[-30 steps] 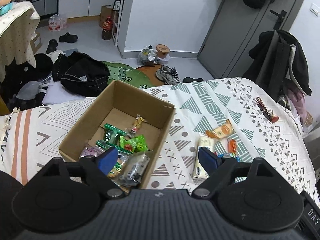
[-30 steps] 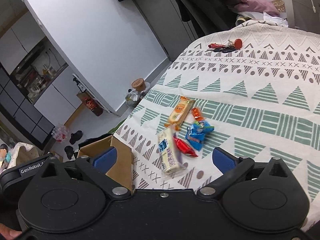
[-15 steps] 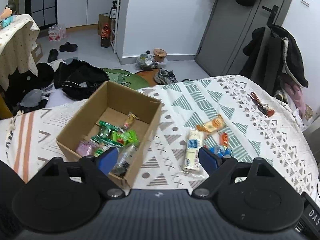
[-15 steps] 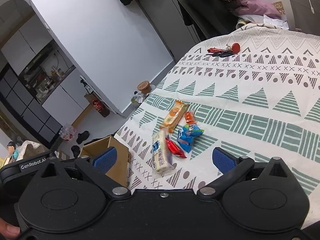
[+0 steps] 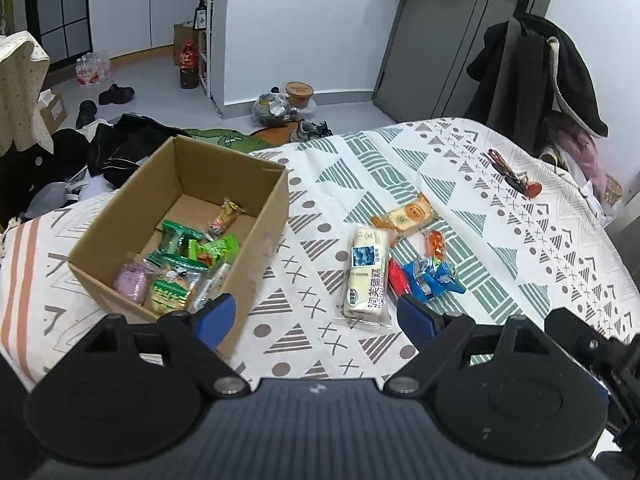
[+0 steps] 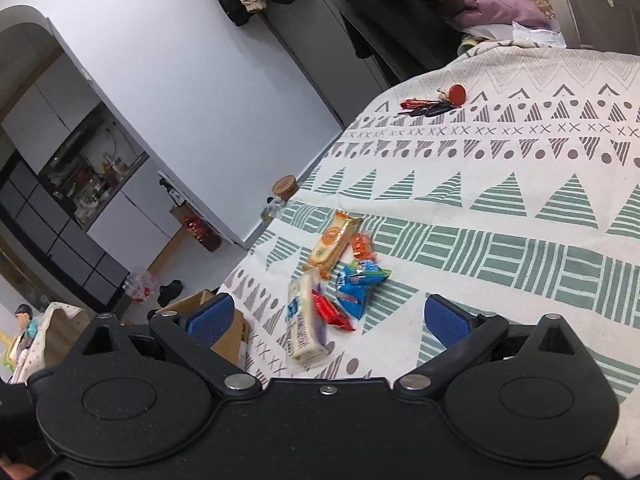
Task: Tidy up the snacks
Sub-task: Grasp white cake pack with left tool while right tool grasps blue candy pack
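Note:
An open cardboard box point(image 5: 264, 216) sits on the patterned bedspread point(image 5: 500, 272) and holds several wrapped snacks, mostly green packets point(image 5: 188, 240). To its right lie loose snacks: a long white pack point(image 5: 366, 276), an orange biscuit pack point(image 5: 406, 214), a small orange sachet point(image 5: 435, 243), a red packet point(image 5: 398, 282) and blue packets point(image 5: 430, 276). My left gripper point(image 5: 316, 318) hovers open above the near edge, holding nothing. My right gripper point(image 6: 328, 318) is open and empty, back from the same white pack point(image 6: 304, 326), blue packets point(image 6: 356, 282) and orange pack point(image 6: 334, 240).
A bunch of keys with a red tag point(image 5: 514, 174) lies far right on the bed. Beyond the bed's far edge the floor holds dark clothes point(image 5: 120, 148), shoes point(image 5: 312, 130) and a bottle point(image 5: 188, 66). Coats point(image 5: 540, 72) hang on a rack at the right.
Both grippers have pulled back and risen, so the box and loose snacks look smaller and farther off. The left view has swung right, bringing the loose snacks toward centre. Both stay open.

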`<state>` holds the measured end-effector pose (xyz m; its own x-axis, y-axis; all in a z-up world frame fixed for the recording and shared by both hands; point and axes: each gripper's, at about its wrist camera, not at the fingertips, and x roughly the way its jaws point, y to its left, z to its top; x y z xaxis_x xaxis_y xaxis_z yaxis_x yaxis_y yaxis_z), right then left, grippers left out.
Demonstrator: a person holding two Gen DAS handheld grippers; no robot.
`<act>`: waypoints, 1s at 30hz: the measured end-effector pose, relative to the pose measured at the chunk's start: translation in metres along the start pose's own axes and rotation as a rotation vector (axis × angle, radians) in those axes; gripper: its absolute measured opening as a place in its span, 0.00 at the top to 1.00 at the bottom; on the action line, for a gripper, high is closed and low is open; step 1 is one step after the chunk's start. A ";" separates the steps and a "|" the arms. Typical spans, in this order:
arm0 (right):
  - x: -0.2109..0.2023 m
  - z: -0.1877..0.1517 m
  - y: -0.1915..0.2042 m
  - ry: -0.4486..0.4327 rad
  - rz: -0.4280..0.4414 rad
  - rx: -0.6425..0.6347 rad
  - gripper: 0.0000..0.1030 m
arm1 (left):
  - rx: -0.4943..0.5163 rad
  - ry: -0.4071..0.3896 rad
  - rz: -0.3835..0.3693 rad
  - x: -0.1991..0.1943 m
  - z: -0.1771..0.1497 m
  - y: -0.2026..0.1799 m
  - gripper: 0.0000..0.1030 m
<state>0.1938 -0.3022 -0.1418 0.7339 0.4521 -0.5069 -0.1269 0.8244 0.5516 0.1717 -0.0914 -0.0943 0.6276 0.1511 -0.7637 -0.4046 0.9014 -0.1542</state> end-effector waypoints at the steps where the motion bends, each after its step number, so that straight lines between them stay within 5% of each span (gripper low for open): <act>1: 0.002 0.001 -0.001 -0.001 0.000 0.000 0.01 | 0.001 0.006 -0.001 0.003 0.000 -0.001 0.16; 30: 0.079 0.025 -0.034 0.086 -0.100 0.062 0.01 | 0.033 0.143 -0.049 0.121 0.004 -0.035 0.19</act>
<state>0.2725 -0.3033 -0.1843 0.6806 0.3983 -0.6149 -0.0124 0.8454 0.5339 0.2643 -0.1029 -0.1793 0.5438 0.0491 -0.8378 -0.3524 0.9193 -0.1749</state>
